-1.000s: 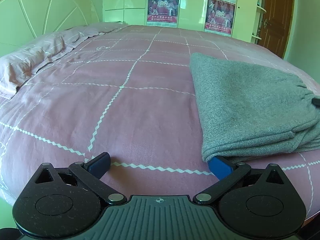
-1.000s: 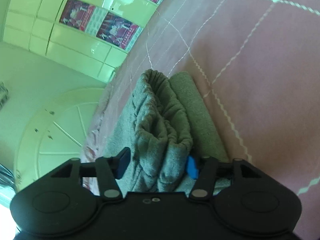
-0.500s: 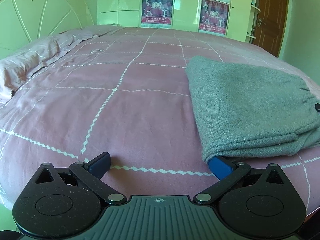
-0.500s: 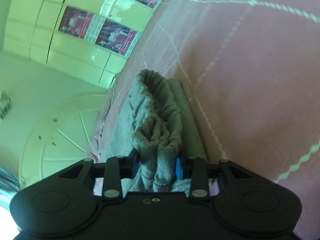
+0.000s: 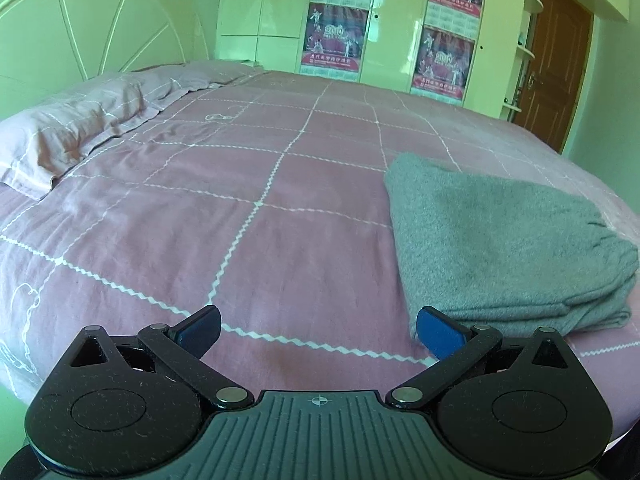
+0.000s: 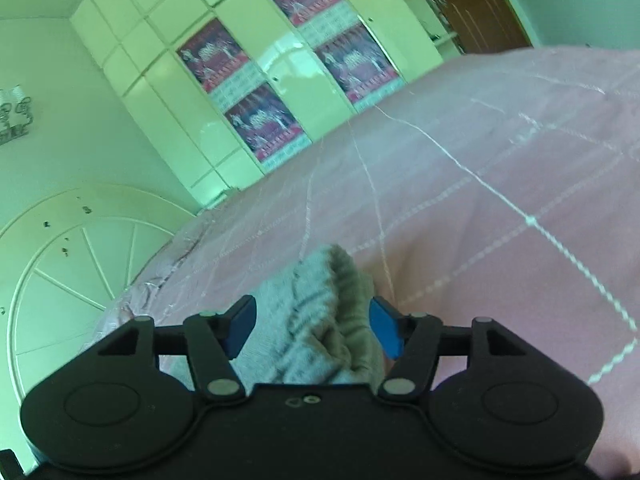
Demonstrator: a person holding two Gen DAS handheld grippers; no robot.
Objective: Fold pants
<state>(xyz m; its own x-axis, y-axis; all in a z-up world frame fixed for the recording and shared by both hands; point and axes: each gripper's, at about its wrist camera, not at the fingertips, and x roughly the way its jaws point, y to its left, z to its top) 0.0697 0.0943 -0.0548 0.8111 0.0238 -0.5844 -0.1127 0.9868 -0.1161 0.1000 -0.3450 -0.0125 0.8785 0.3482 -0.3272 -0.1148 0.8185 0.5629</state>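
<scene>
The grey pants (image 5: 492,240) lie folded into a flat stack on the pink checked bedspread (image 5: 240,240), right of centre in the left wrist view. My left gripper (image 5: 318,320) is open with bare bedspread between its fingers. Its right fingertip (image 5: 436,332) sits just in front of the stack's near corner. In the right wrist view the gathered waistband end of the pants (image 6: 320,320) bulges up between the blue pads. My right gripper (image 6: 312,320) has its jaws opening, and the pads stand beside the fabric without squeezing it.
A pink pillow (image 5: 68,136) lies at the far left by the white headboard (image 5: 92,28). Cream wardrobe doors with red posters (image 5: 336,36) stand behind the bed, and a brown door (image 5: 552,64) at the right. Open bedspread stretches left of the pants.
The left gripper drew back and up, so its right finger is out from under the pants' corner. The right gripper closed on the waistband, then widened while it rose and rolled.
</scene>
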